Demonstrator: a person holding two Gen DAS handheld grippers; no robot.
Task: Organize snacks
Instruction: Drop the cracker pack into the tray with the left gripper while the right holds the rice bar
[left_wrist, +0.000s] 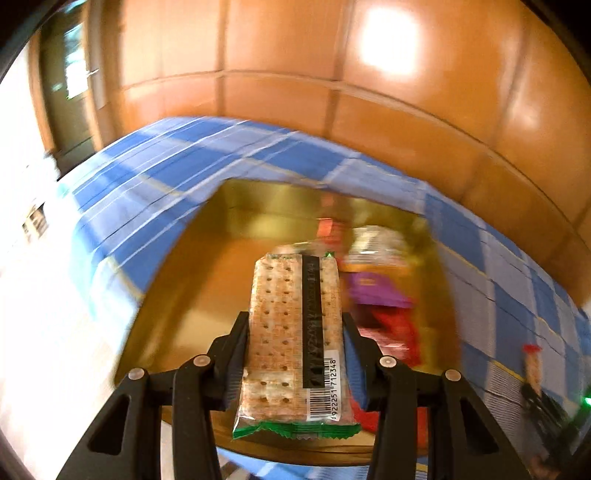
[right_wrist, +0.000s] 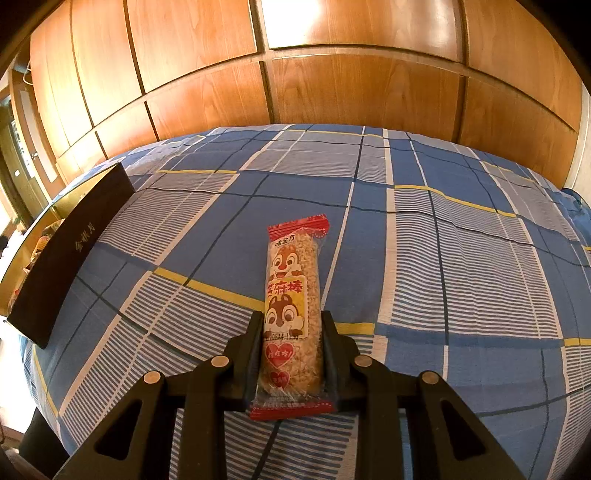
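My left gripper (left_wrist: 295, 321) is shut on a clear cracker pack (left_wrist: 286, 332) with green crimped ends, held lengthwise above a gold-lined box (left_wrist: 173, 288). Blurred snacks lie in the right part of that box, among them a purple packet (left_wrist: 373, 290) and a red packet (left_wrist: 397, 330). My right gripper (right_wrist: 292, 319) is shut on a sesame bar (right_wrist: 293, 295) in a red-ended wrapper with a squirrel print, held over the bedspread. In the left wrist view the right gripper and its bar (left_wrist: 532, 365) show small at the right edge.
A blue, white and yellow checked bedspread (right_wrist: 443, 240) covers the bed. The box's dark outer wall (right_wrist: 70, 251) stands at the left of the right wrist view. Wooden wall panels (right_wrist: 332, 85) rise behind the bed. A doorway (left_wrist: 70, 85) lies at the far left.
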